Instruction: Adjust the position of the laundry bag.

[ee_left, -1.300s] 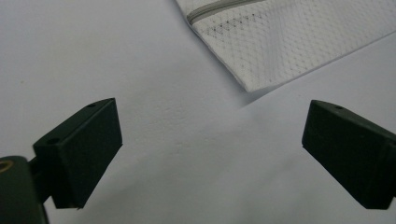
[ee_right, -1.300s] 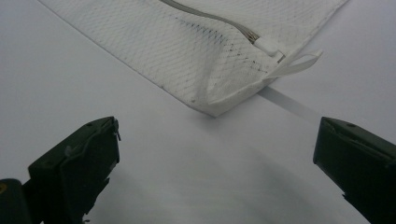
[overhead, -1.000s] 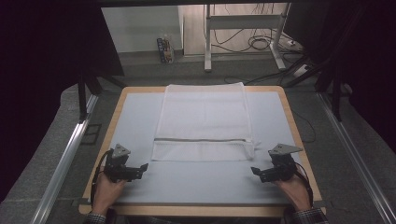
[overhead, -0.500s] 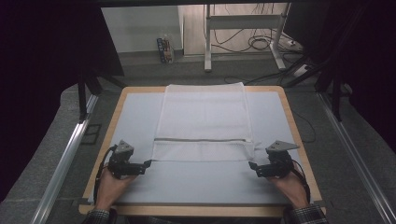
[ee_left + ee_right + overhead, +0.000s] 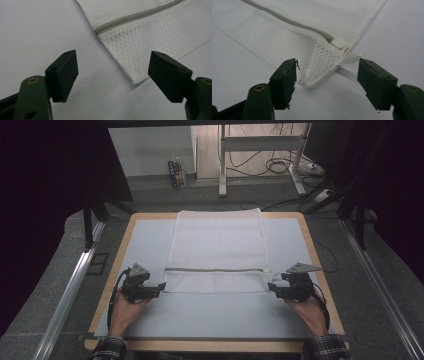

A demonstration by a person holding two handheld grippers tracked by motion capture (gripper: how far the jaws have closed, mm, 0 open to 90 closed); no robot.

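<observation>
Mesh bag [image 5: 218, 255]: white, flat mid-table, grey zip [image 5: 294, 24] across its near part; no readable label or writing. Left gripper [image 5: 159, 287] at its near left corner, right gripper [image 5: 272, 287] at its near right; both sets of jaws apart, just been closing, a corner between each, unpinched. Table [image 5: 125, 247]: pale mat, wooden rim.

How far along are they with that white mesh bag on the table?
Early. The mesh bag lies flat and zipped on the table. The left gripper and right gripper have each reached a near corner and have just been closing, the corners between their fingers but not yet pinched. Gripping and whatever follows is still to come.
</observation>
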